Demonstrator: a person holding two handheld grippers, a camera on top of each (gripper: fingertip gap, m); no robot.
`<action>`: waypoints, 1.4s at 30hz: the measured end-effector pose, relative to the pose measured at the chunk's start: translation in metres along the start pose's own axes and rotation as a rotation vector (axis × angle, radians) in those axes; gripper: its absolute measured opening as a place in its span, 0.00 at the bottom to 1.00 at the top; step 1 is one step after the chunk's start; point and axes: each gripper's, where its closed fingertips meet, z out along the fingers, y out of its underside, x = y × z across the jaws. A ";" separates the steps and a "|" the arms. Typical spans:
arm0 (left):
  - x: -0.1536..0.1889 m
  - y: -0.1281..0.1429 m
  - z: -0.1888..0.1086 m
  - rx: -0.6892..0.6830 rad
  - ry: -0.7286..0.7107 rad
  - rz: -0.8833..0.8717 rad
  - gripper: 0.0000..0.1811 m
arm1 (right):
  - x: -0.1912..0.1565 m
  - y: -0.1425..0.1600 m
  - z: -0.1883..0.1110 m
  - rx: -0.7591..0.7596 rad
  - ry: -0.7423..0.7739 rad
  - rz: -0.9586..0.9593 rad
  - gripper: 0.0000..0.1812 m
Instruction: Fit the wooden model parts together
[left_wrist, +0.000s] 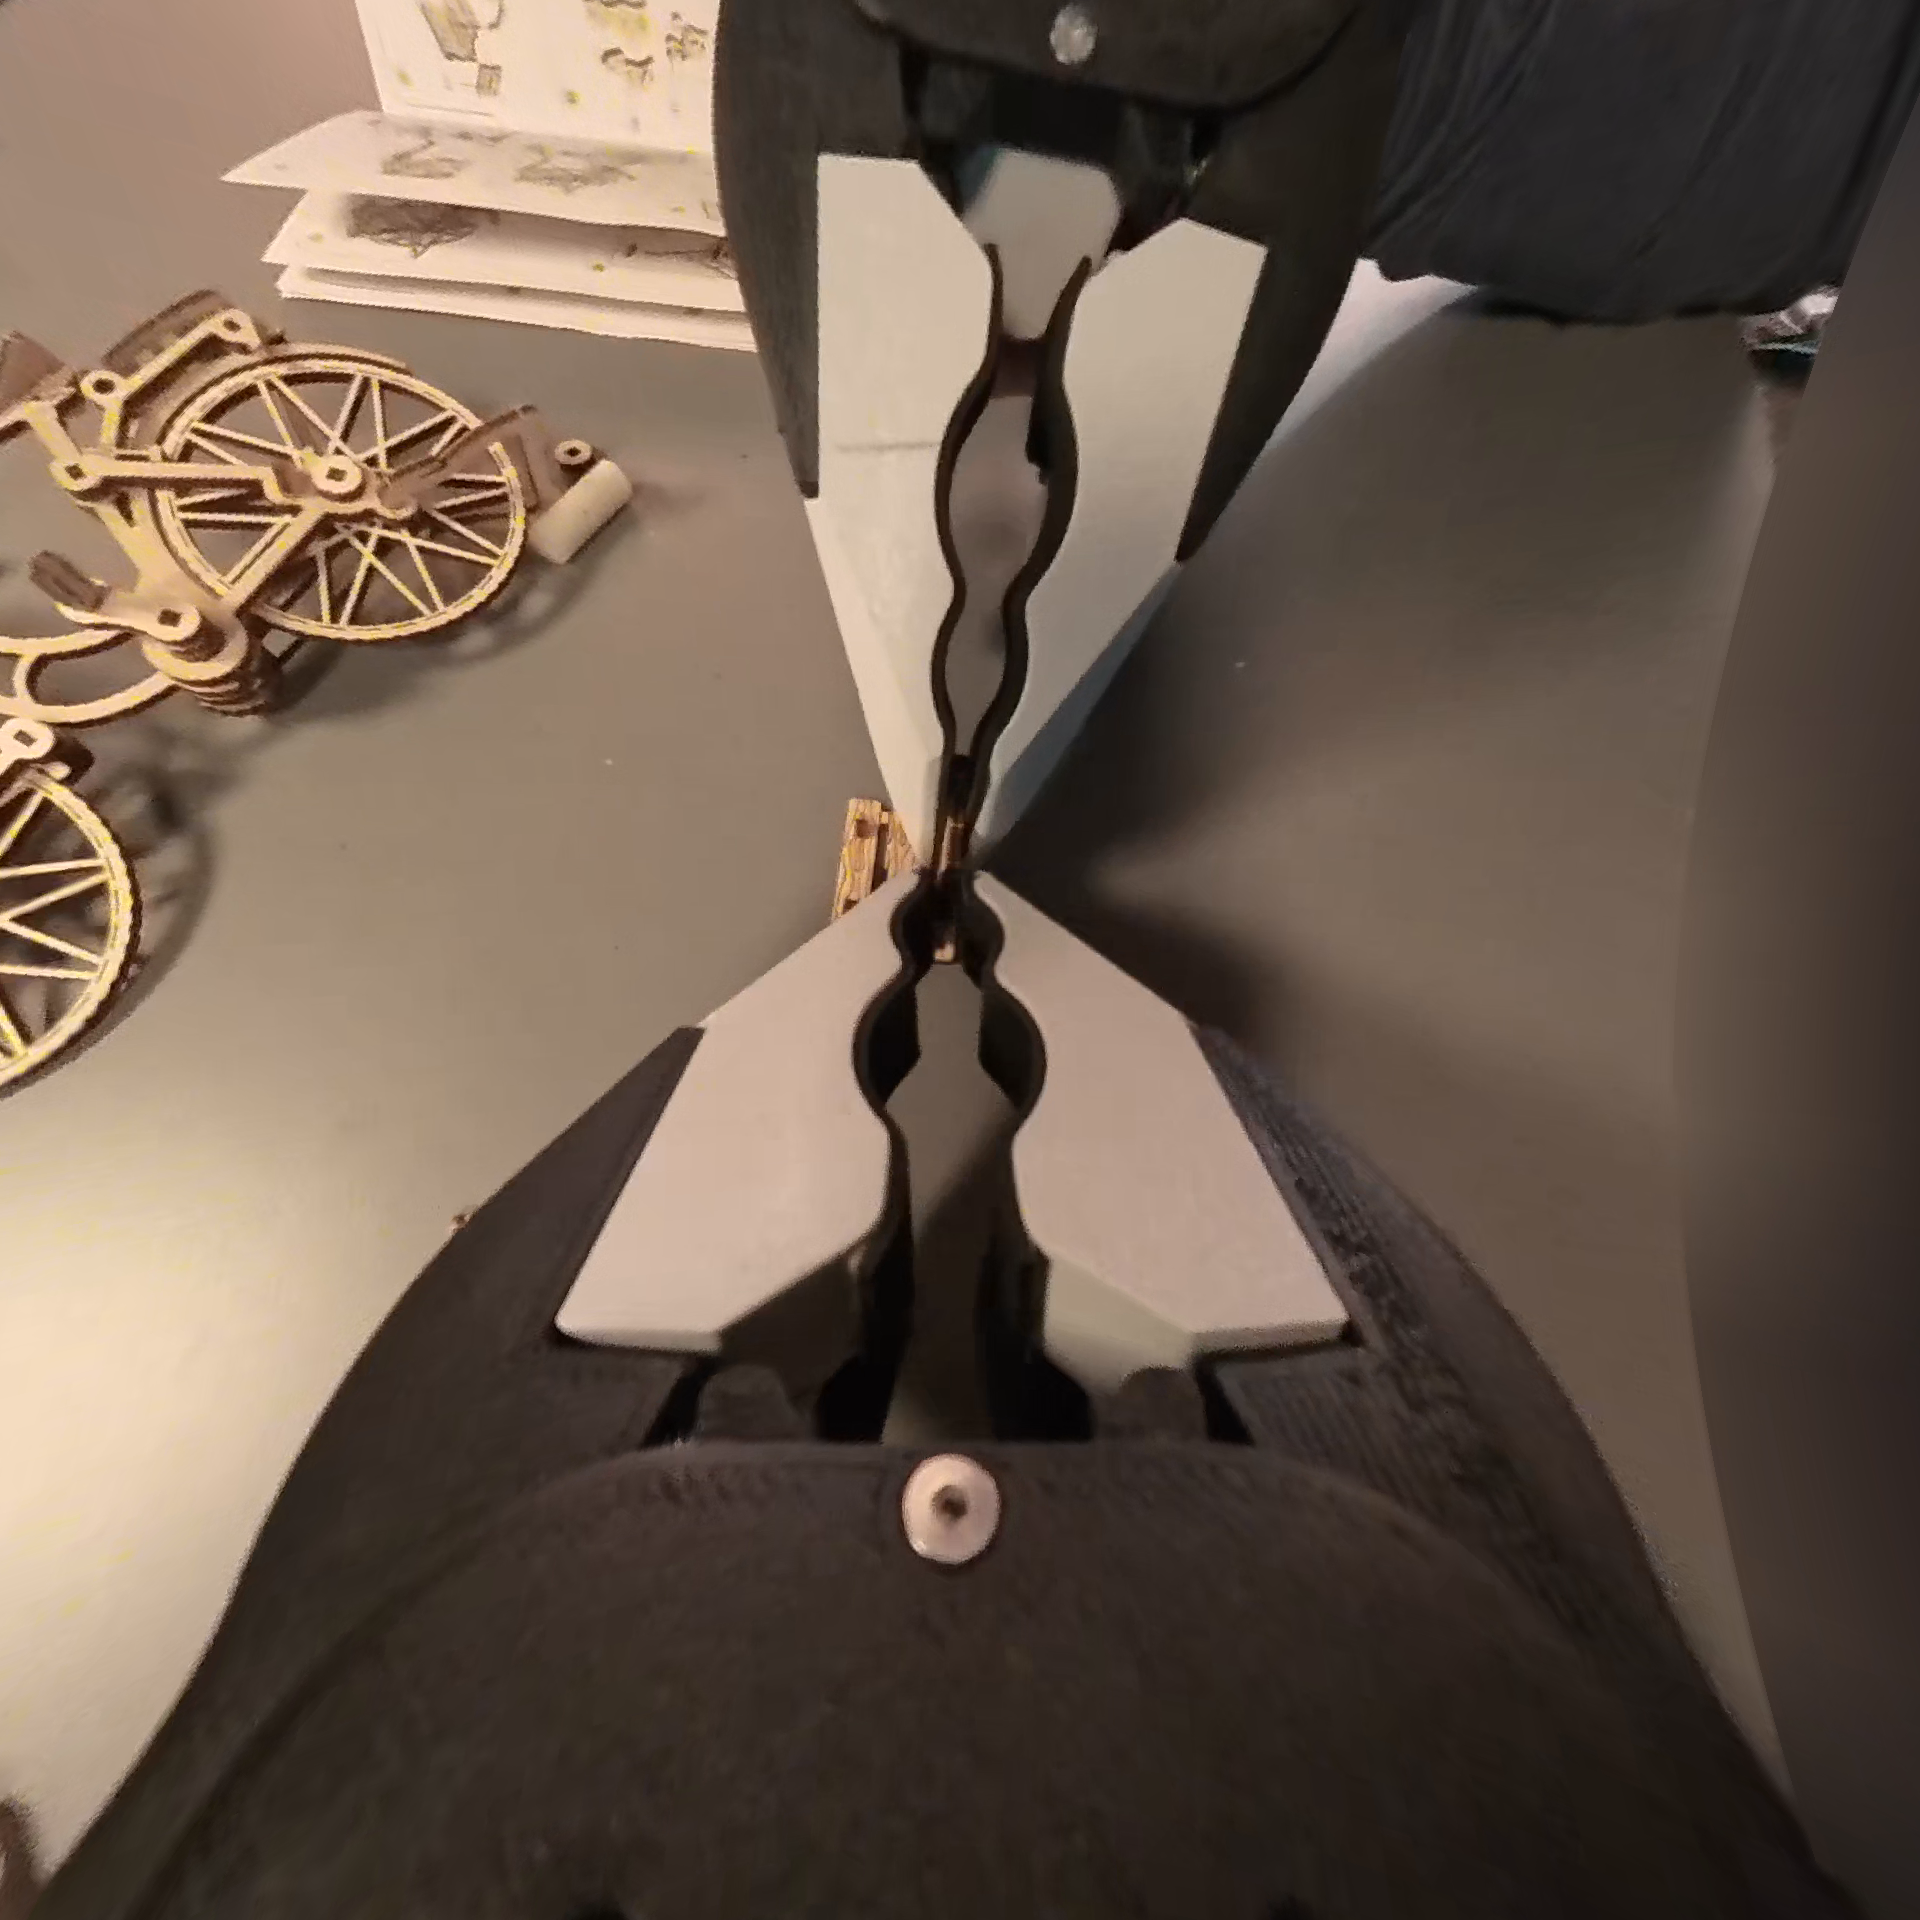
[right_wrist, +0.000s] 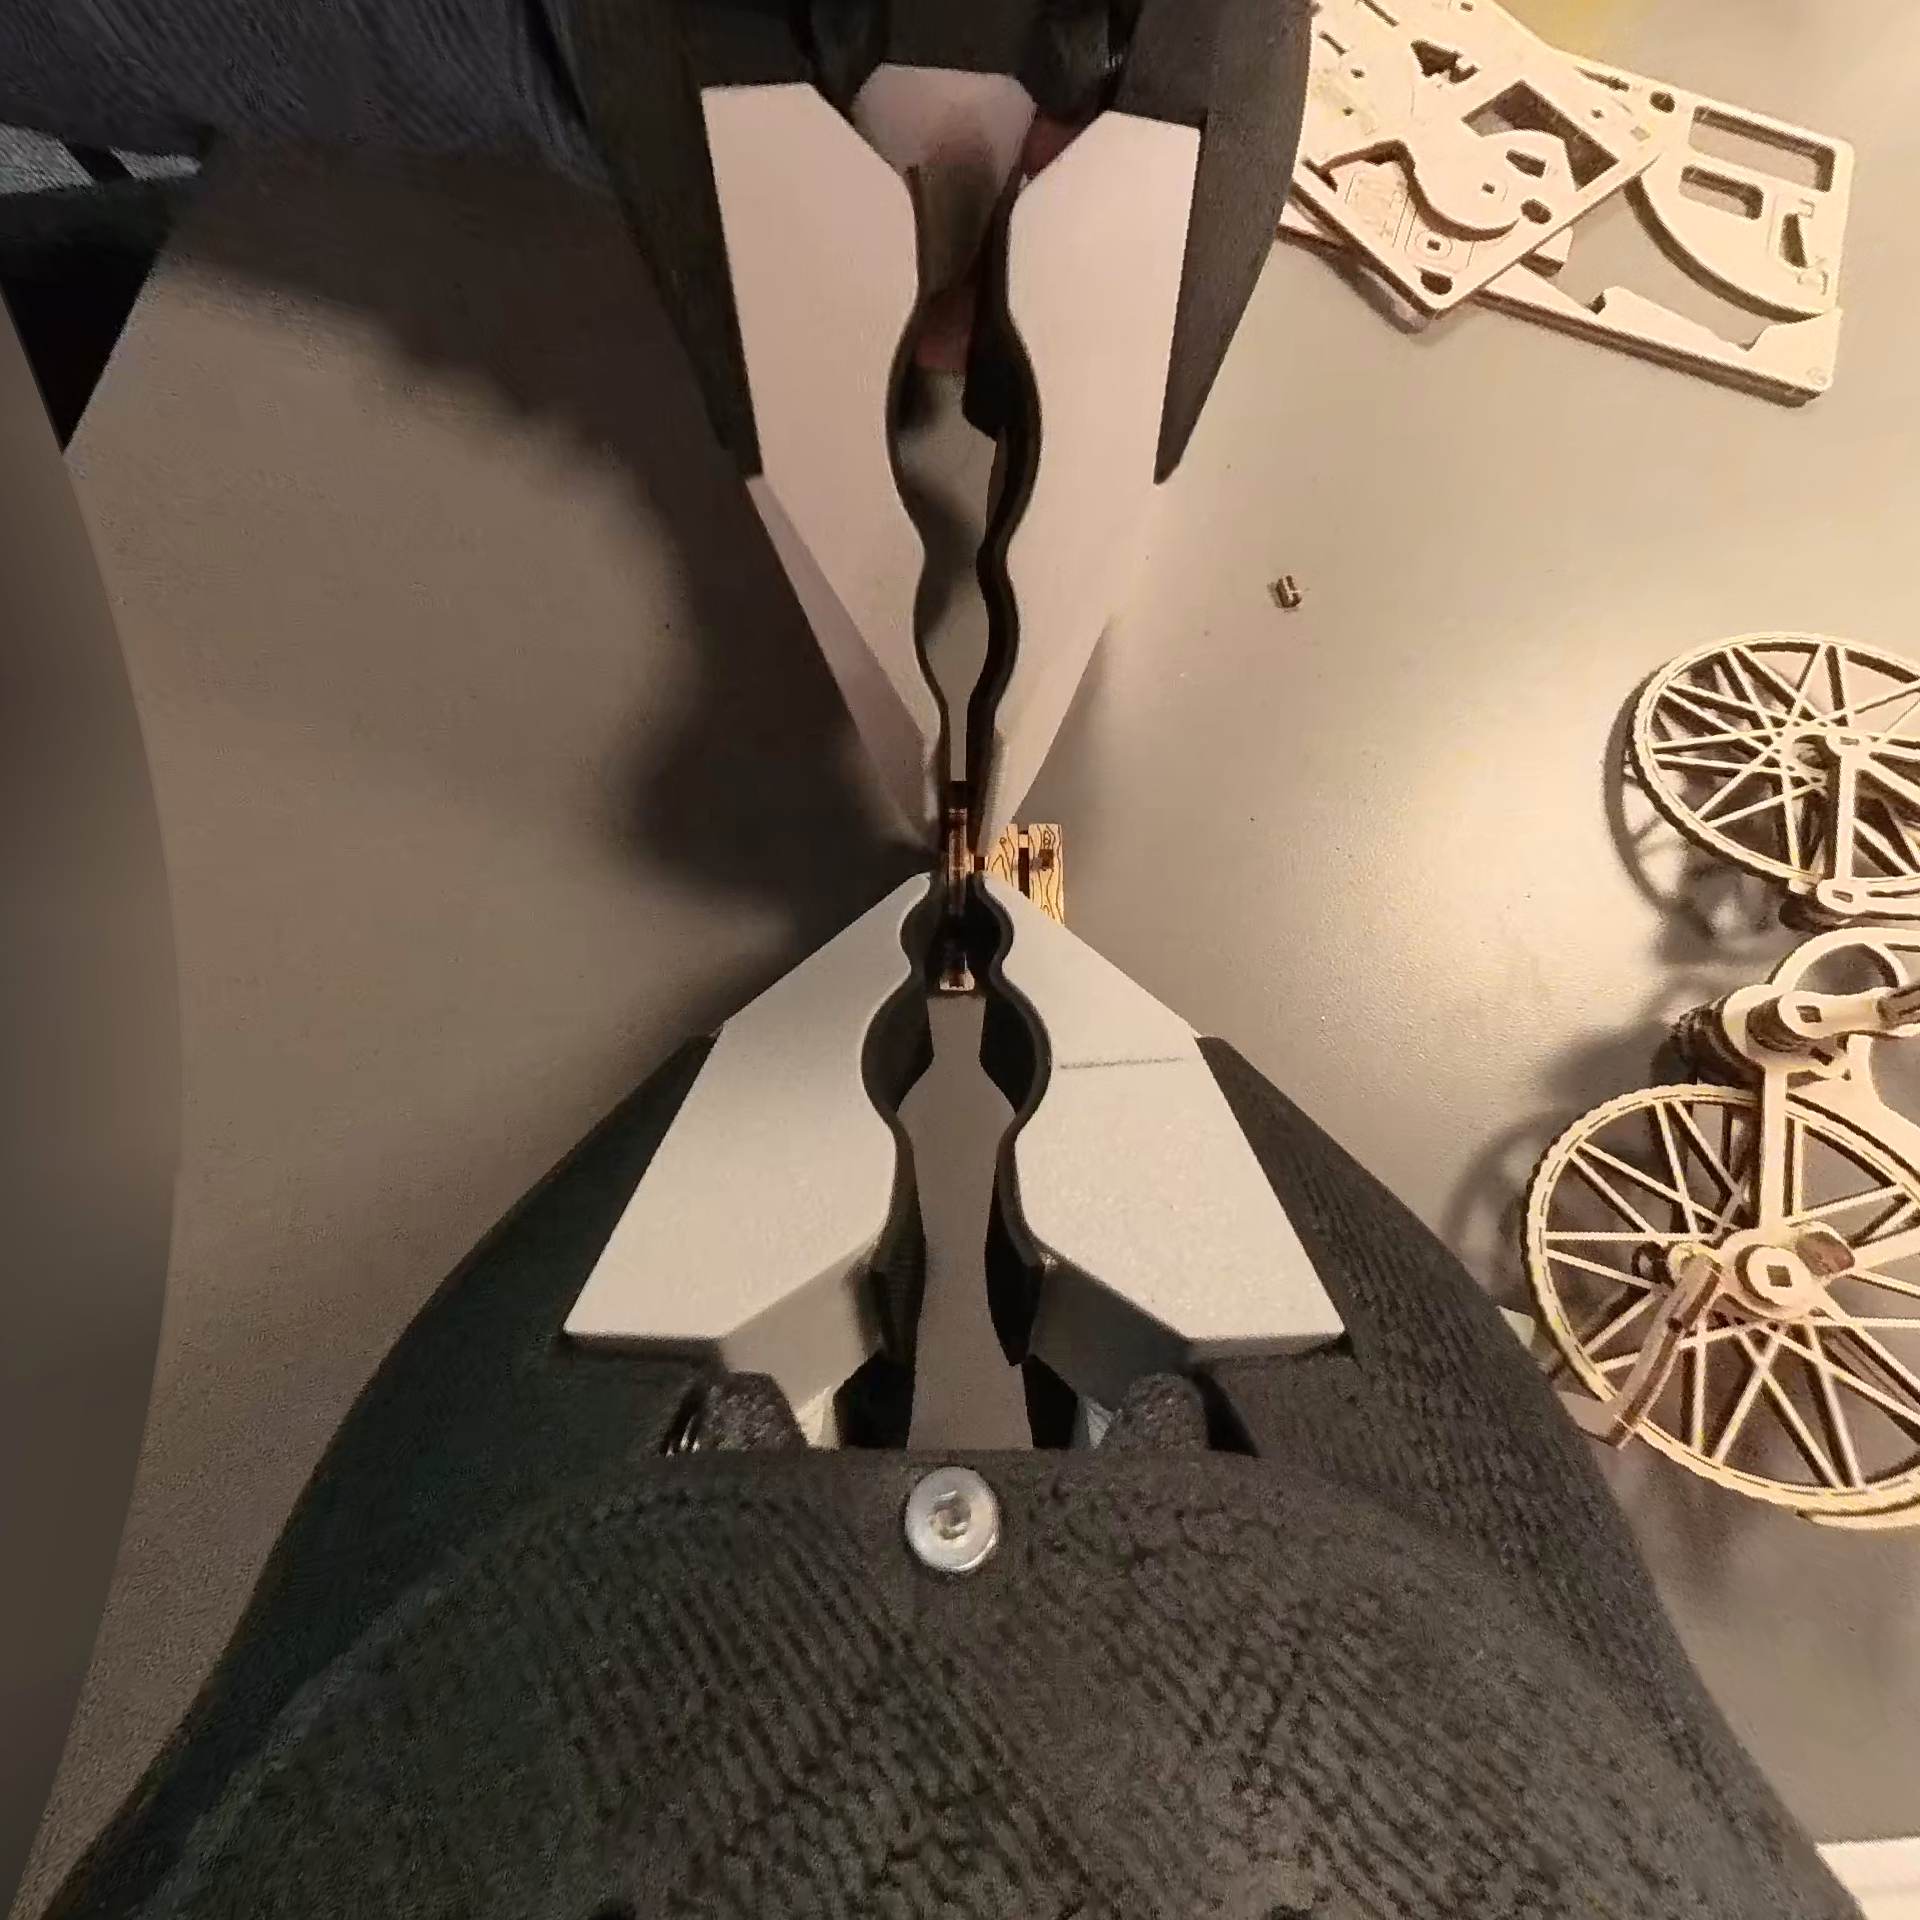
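My left gripper (left_wrist: 945, 916) and my right gripper (right_wrist: 954, 916) meet tip to tip above the grey table, both shut. A thin wooden model part (left_wrist: 947, 940), seen edge-on, is pinched where the tips meet; it also shows in the right wrist view (right_wrist: 954, 868). I cannot tell if it is one piece or two. A small grain-engraved wooden plate (right_wrist: 1034, 862) juts sideways from it, and shows in the left wrist view (left_wrist: 864, 857). The right gripper (left_wrist: 958, 826) comes in from the top of the left wrist view, the left gripper (right_wrist: 958, 816) from the top of the right wrist view.
A part-built wooden bicycle (left_wrist: 270, 520) with spoked wheels lies on the table (left_wrist: 468, 883); it also shows in the right wrist view (right_wrist: 1766, 1143). Paper instruction sheets (left_wrist: 499, 218) lie behind it. Punched-out wooden sheets (right_wrist: 1558, 187) and a tiny dark pin (right_wrist: 1288, 592) lie nearby. Both grippers' tips are close together, under 4 cm apart.
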 end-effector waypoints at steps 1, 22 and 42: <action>0.000 0.000 0.000 0.001 -0.001 -0.002 0.01 | 0.000 0.000 0.000 0.004 -0.002 0.003 0.01; -0.003 0.001 0.000 -0.001 0.017 -0.077 0.01 | 0.005 -0.007 -0.008 0.206 -0.092 0.084 0.01; -0.003 0.002 0.000 -0.009 -0.006 -0.043 0.01 | 0.003 -0.005 -0.006 0.148 -0.059 -0.003 0.00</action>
